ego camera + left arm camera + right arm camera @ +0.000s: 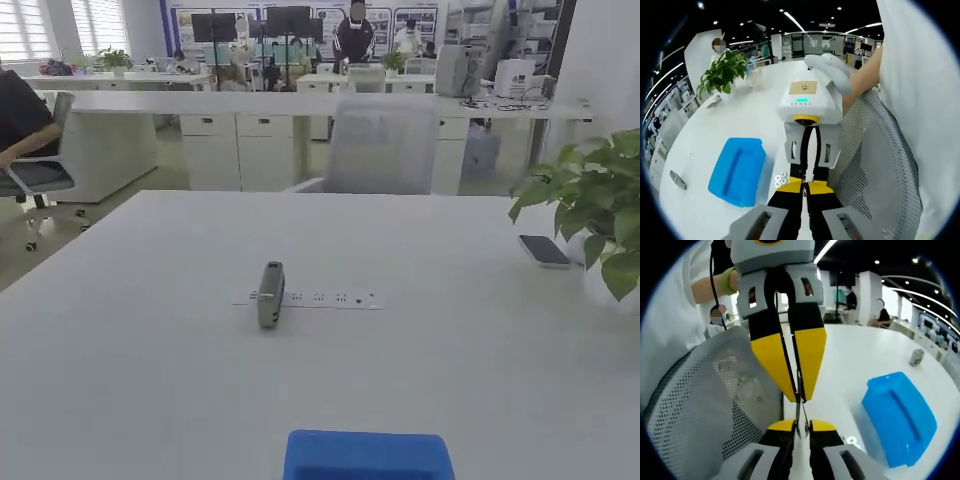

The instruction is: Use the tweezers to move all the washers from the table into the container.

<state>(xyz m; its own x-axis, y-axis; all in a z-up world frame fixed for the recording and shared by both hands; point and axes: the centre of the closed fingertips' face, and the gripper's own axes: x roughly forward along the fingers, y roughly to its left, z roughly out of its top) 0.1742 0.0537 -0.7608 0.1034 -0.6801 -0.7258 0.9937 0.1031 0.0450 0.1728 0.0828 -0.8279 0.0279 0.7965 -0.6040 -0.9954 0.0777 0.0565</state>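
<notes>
Regrip step, I think: left claw point(799, 399) and right claw point(799, 426) tip to tip, both pinching the tweezers point(799, 412). Loose washers point(780, 179) on surface point(740, 115) just beside the claws, blue container point(737, 170) beyond. Next: one claw releases, tips drop onto a washer.

Slim metal tweezers point(798, 415) stand pinched between the closed tips of the left gripper point(799, 399). Several small silver ring washers point(780, 179) lie clustered on the white table point(735, 117), just beside the blue rectangular plastic container point(737, 170)
</notes>
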